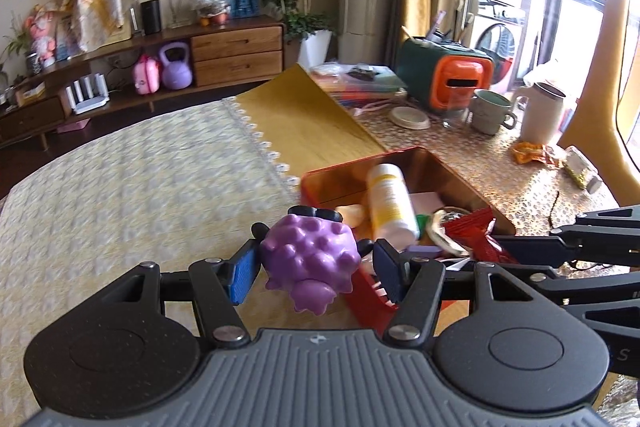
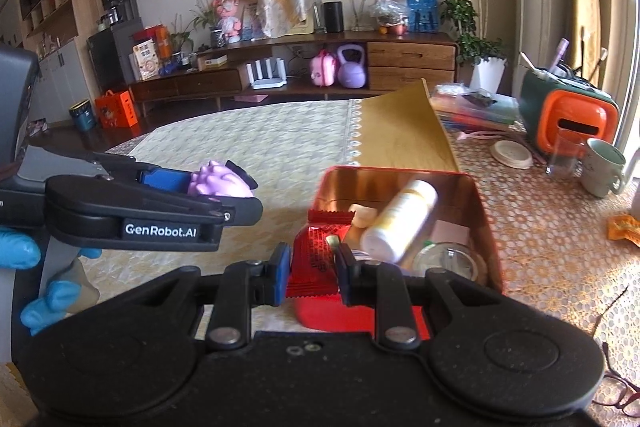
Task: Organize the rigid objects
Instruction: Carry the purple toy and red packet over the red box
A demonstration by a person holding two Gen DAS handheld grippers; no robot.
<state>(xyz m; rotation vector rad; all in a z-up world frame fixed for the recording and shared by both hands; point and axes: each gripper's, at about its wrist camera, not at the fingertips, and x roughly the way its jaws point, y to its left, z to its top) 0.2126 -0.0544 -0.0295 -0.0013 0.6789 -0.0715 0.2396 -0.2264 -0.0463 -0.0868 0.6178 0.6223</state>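
Note:
My left gripper is shut on a bumpy purple toy with black parts, held above the table just left of a red tin box. From the right wrist view the same toy shows in the left gripper at the left. My right gripper is shut on a red snack packet over the near edge of the tin. Inside the tin lie a white and yellow bottle, a pale block and a round lidded item.
A pale patterned cloth and a gold mat cover the table. At the back right stand an orange and green appliance, a glass, a mug and a small dish. Glasses lie near right. A blue-gloved hand holds the left gripper.

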